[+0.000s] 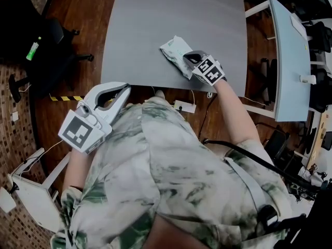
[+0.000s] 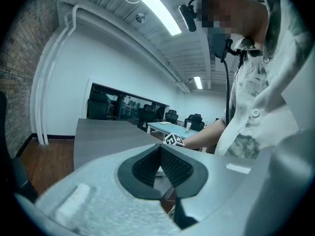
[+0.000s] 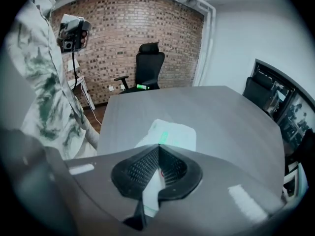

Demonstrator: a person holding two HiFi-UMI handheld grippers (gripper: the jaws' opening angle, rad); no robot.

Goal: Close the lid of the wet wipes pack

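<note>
Currently your left gripper [image 1: 124, 91], the white two-jaw tool with black ribbed pads, is pressed fully together on nothing at all. It hangs off the near edge of the grey rectangular table [image 1: 155, 19], with the pack well ahead of its tips and off to their right. That is the first risk: with this tool idle, nothing braces the pack, so a push from the other side may skate it across the smooth top rather than seat the lid.

The soft white wet wipes pack with the green print [image 1: 175, 51] lies flat on the table, directly under and ahead of your right tool's tips. No view shows me the lid plainly, so I cannot tell whether it stands up or lies down.

Your right gripper [image 1: 191, 57] also has its jaws brought together, tips meeting, over the pack's near end. White film shows in the gap behind the tips, and I cannot tell whether a fold of it is pinched. If it is, lifting away would drag the pack with you and could tug the lid open. Closed tips give only a narrow contact, so in my judgement they could slip off a slick lid, or dent the soft pack and leave one corner unlatched. Press off-centre and the pack may pivot under the tips.
</note>
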